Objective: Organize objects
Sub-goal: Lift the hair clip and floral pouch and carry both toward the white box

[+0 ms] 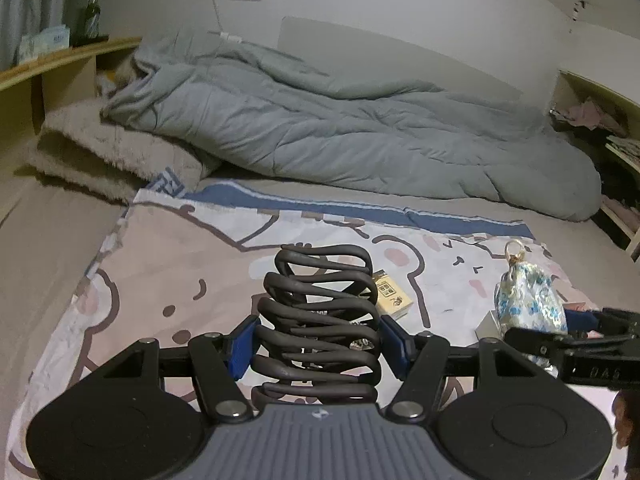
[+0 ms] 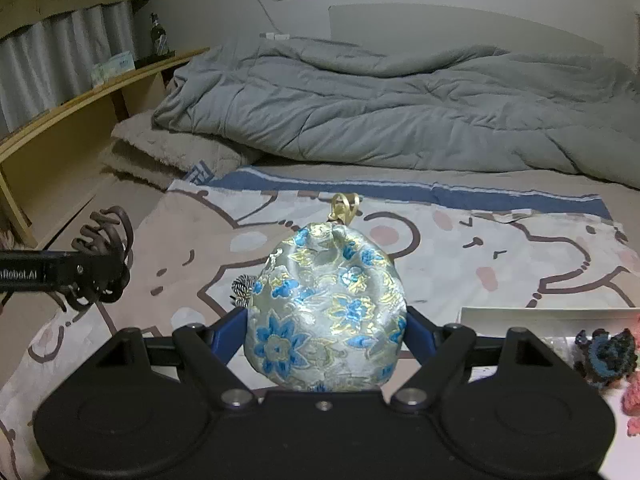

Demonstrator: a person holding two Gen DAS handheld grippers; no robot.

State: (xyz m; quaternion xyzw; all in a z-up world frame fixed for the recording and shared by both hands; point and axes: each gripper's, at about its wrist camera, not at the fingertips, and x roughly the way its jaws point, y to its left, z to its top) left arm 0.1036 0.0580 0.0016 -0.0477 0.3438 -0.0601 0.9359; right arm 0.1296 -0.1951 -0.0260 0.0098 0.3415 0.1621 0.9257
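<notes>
Left tongs [image 1: 318,344] pinching dark hair claw [image 1: 320,320], off the bed | right tongs [image 2: 326,340] pinching brocade pouch [image 2: 326,308], also lifted | both in hand, neither placed | small box [image 1: 392,294], crochet bits [image 2: 606,354] left on cartoon sheet [image 1: 180,264] | progress: early-mid, guess

Dark brown claw hair clip [image 1: 320,320], upright, clamped between blue pads above the cartoon-print sheet, silver brocade pouch [image 2: 326,312] with blue flowers, gold clasp uppermost, likewise clamped.
</notes>
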